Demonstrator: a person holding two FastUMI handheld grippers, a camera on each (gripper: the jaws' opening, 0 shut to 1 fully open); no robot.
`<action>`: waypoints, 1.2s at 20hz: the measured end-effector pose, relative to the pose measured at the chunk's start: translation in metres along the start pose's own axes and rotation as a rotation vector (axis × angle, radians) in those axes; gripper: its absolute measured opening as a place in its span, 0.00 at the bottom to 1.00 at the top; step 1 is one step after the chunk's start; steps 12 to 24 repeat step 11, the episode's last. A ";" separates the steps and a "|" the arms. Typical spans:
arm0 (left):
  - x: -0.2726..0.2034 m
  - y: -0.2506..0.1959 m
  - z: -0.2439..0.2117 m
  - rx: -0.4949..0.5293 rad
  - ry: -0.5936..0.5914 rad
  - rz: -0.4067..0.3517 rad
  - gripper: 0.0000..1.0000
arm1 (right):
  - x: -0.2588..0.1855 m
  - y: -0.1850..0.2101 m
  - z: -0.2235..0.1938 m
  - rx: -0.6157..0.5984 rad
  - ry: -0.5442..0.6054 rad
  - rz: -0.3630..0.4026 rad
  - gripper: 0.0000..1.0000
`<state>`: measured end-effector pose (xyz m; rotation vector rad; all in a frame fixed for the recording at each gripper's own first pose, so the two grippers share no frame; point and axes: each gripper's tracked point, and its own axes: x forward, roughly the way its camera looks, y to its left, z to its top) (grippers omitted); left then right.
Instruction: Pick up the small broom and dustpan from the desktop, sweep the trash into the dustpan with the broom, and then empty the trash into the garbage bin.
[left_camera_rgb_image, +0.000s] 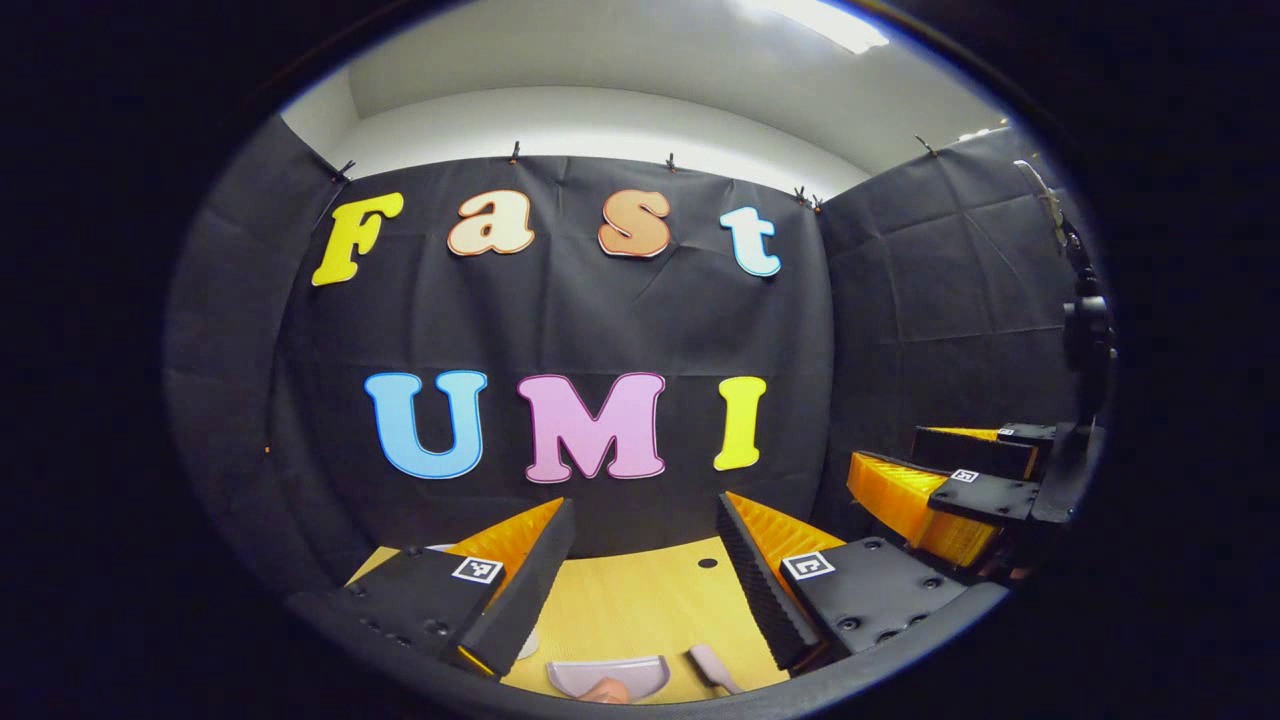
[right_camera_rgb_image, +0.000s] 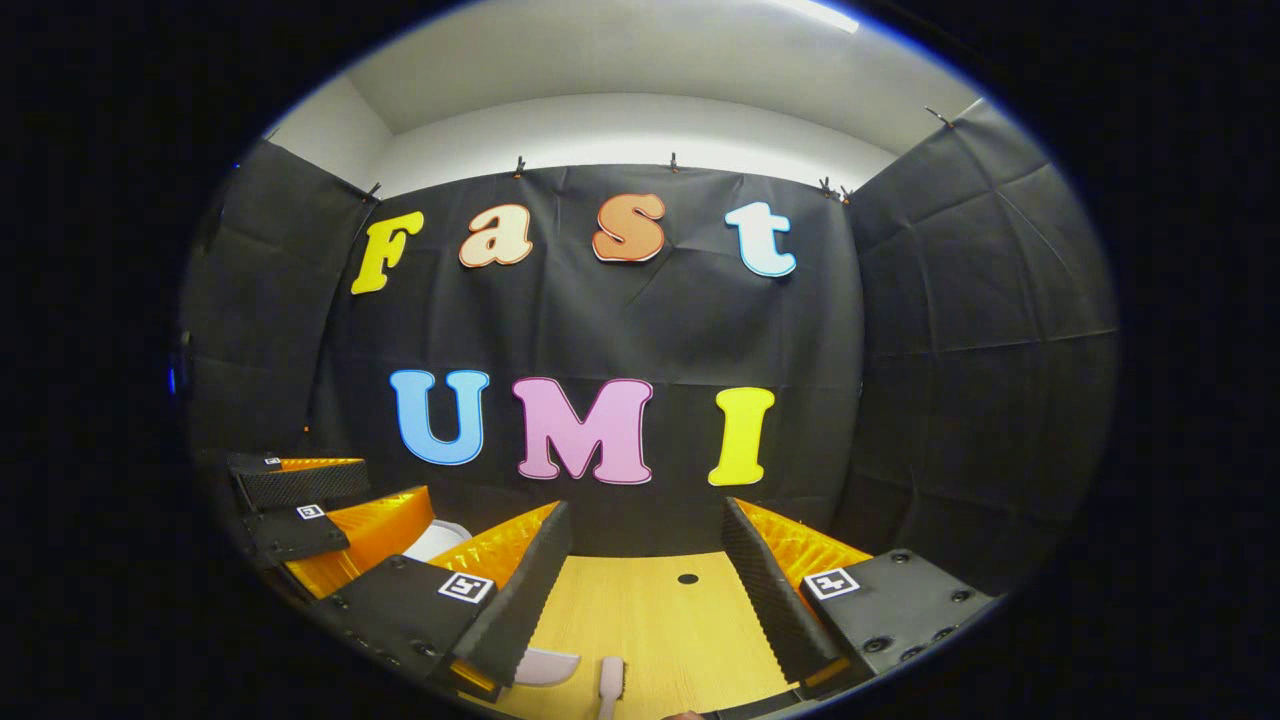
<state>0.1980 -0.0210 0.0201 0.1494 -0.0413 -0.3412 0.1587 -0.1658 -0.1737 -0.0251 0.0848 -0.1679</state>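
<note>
A pale lilac dustpan (left_camera_rgb_image: 610, 675) lies on the wooden desktop (left_camera_rgb_image: 640, 600) at the bottom of the left gripper view, with a small orange bit (left_camera_rgb_image: 607, 690) at its near edge. The pale broom (left_camera_rgb_image: 712, 668) lies just right of it. My left gripper (left_camera_rgb_image: 640, 590) hovers above and behind them, open and empty. In the right gripper view the dustpan (right_camera_rgb_image: 548, 665) peeks out beside the left finger and the broom (right_camera_rgb_image: 610, 682) lies below the gap. My right gripper (right_camera_rgb_image: 645, 590) is open and holds nothing.
The other gripper (left_camera_rgb_image: 940, 490) hangs off to the right in the left gripper view, and its partner (right_camera_rgb_image: 320, 515) sits at the left of the right gripper view. A white rounded object (right_camera_rgb_image: 440, 540) sits behind it. The desktop has a small dark hole (right_camera_rgb_image: 688, 578).
</note>
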 end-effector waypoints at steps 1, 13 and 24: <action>0.003 -0.004 0.000 -0.002 -0.002 -0.011 0.84 | -0.001 -0.004 0.001 0.001 -0.007 -0.011 0.96; -0.003 0.008 -0.008 -0.021 0.017 0.022 0.84 | 0.001 0.003 -0.006 0.011 -0.001 0.018 0.91; -0.003 0.008 -0.008 -0.021 0.017 0.022 0.84 | 0.001 0.003 -0.006 0.011 -0.001 0.018 0.91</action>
